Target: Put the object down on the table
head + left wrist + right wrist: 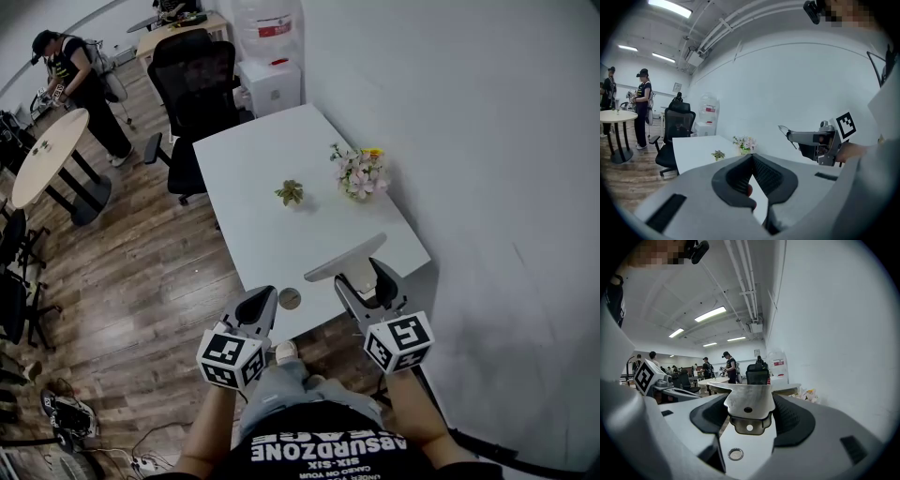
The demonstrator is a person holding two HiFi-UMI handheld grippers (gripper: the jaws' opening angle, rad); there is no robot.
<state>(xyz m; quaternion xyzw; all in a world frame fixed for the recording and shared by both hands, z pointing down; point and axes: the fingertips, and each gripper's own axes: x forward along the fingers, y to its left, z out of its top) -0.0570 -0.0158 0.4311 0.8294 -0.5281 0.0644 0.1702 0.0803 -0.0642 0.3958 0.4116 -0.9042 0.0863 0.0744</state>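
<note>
One metal bracket [749,404] clamped in right hand-held gripper [366,279] over table [272,159]; left hand-held gripper [751,157] closed, empty.

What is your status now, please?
Left claw shut, empty. Right claw shut on metal plate, above table. Small ring lies on table nearby.
</note>
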